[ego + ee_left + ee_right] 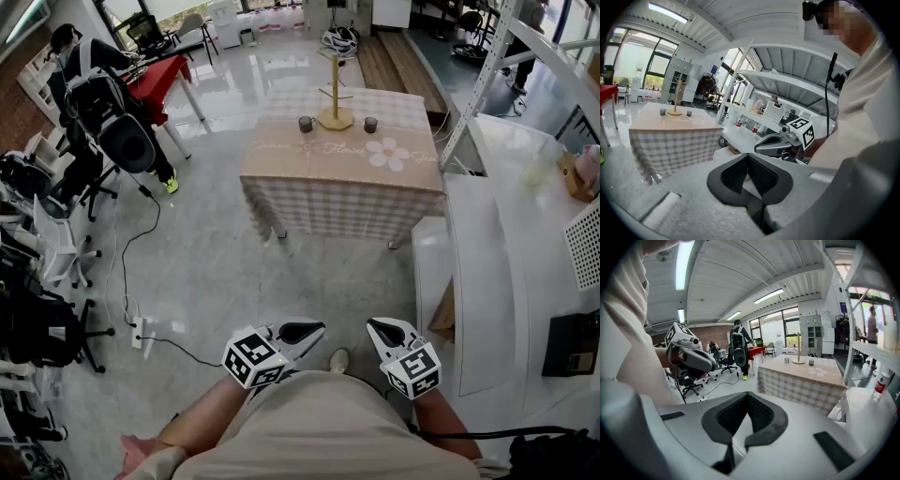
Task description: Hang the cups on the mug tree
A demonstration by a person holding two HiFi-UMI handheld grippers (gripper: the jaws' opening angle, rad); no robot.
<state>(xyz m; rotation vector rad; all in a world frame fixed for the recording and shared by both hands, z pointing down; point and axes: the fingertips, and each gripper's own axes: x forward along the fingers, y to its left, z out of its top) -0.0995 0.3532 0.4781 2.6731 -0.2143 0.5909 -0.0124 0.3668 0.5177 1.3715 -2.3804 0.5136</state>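
Observation:
A wooden mug tree (335,96) stands upright at the far side of a table with a checked cloth (343,202). Two small dark cups sit on the table, one to its left (307,124) and one to its right (370,125). My left gripper (314,329) and right gripper (375,324) are held close to my body, well short of the table, with floor between. Both are shut with nothing in them. The left gripper view shows the tree (675,101) far off, and the right gripper view shows the tree (798,350) with both cups beside it.
White shelving and a counter (511,272) run along the right. Office chairs (47,253) and gear crowd the left. A person with a backpack (103,94) stands by a red table (159,80). A cable and power strip (141,330) lie on the floor.

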